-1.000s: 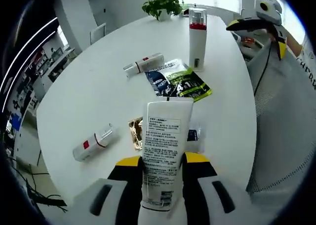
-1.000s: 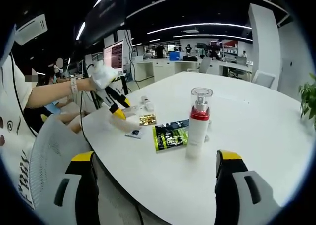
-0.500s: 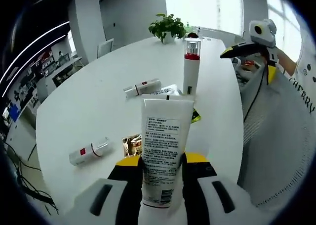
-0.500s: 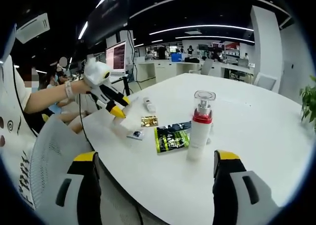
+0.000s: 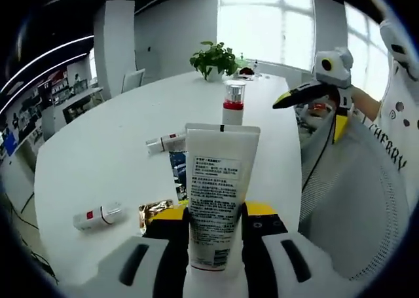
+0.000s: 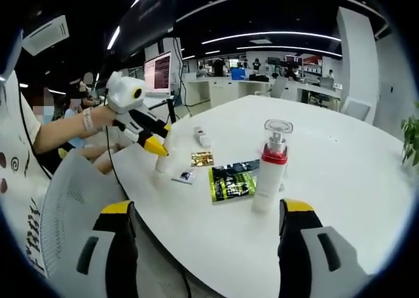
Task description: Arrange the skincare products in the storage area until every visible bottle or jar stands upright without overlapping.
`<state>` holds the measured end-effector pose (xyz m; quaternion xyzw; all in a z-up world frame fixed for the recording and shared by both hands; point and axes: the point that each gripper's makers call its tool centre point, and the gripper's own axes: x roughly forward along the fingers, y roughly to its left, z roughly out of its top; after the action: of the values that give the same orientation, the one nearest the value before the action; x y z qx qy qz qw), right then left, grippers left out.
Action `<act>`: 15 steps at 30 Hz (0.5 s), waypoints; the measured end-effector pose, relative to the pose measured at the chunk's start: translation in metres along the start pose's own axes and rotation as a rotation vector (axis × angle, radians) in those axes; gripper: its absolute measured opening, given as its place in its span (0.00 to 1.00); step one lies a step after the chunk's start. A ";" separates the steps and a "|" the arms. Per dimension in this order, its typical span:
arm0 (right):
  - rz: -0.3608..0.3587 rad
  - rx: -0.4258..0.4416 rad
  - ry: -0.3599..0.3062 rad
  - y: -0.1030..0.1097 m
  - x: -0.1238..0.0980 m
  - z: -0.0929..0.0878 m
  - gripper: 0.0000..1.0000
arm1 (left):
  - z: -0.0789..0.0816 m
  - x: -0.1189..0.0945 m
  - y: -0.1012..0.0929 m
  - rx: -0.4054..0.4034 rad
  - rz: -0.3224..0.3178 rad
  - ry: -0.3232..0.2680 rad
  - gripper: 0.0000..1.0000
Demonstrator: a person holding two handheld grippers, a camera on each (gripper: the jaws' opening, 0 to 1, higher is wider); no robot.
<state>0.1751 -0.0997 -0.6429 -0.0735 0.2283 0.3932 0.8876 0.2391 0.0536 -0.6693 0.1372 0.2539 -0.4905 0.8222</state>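
On the white table (image 5: 105, 154), I have the white tube (image 5: 219, 200) clamped upright in my left gripper (image 5: 213, 229) near its edge; my right gripper (image 6: 203, 213) hangs released. Pump bottle (image 6: 270, 167) stands mid-table; two small tubes (image 5: 98, 215) (image 5: 167, 141) lie flat, undone.

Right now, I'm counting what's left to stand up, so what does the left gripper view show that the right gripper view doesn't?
Left gripper view: the white tube close up, clamped in its own jaws, and bright windows. Right gripper view: a monitor and a small sachet. Both: the upright pump bottle and the gold sachet.
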 end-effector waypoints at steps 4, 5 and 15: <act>0.007 -0.005 -0.001 0.001 0.001 0.001 0.87 | 0.009 0.007 -0.011 -0.010 -0.046 -0.043 0.27; 0.009 -0.004 -0.001 0.002 0.001 0.002 0.86 | 0.012 0.010 -0.017 -0.009 -0.068 -0.058 0.27; 0.042 0.015 -0.004 0.005 0.002 0.004 0.70 | 0.033 0.035 -0.051 0.007 -0.150 -0.113 0.27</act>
<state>0.1738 -0.0937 -0.6401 -0.0613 0.2308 0.4103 0.8801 0.2178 -0.0124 -0.6602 0.0928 0.2148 -0.5584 0.7959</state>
